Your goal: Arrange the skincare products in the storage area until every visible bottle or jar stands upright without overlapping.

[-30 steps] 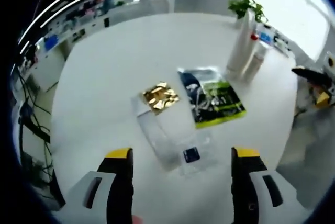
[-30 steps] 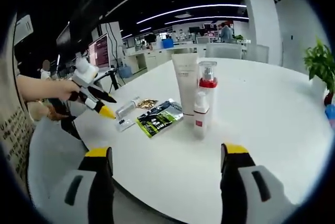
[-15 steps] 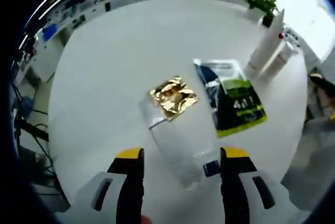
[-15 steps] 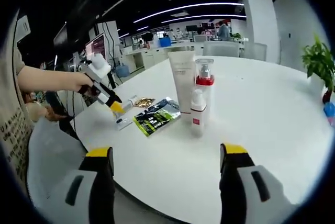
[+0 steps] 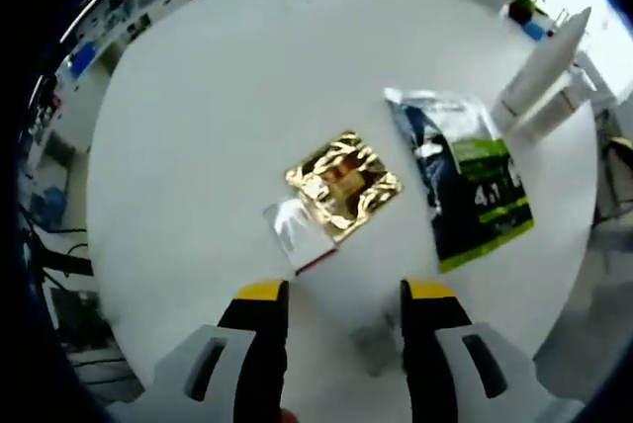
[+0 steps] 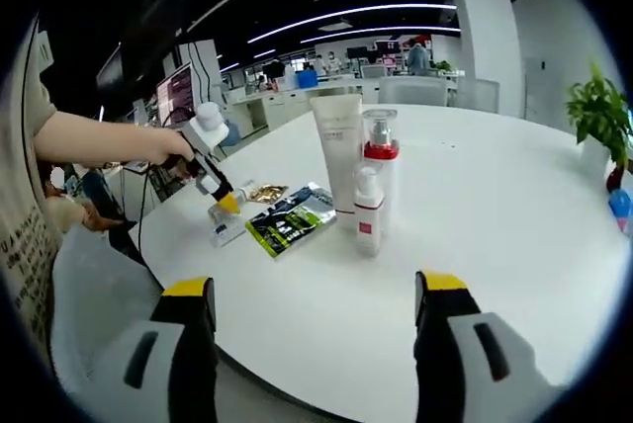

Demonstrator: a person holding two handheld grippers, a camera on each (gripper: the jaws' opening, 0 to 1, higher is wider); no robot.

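Note:
A clear tube [image 5: 300,237] lies flat on the round white table [image 5: 198,107], running back between the jaws of my left gripper [image 5: 346,291], which press in on both its sides. Beyond it lie a gold foil sachet [image 5: 343,184] and a green-and-black sachet [image 5: 475,186]. In the right gripper view the left gripper [image 6: 226,204] points down at the clear tube [image 6: 226,230]. A tall white tube [image 6: 339,151], a red-collared pump bottle [image 6: 380,161] and a small white bottle [image 6: 368,211] stand upright together. My right gripper [image 6: 314,285] hangs open above the near table edge.
A person's arm [image 6: 99,136] reaches in from the left with the left gripper. A potted plant [image 6: 593,117] and a blue object [image 6: 621,208] sit at the table's far right. Desks and monitors stand behind. Bare tabletop [image 6: 495,206] spreads right of the bottles.
The left gripper has dropped toward the clear tube and its jaws have narrowed around it. The right gripper has stayed open and almost still.

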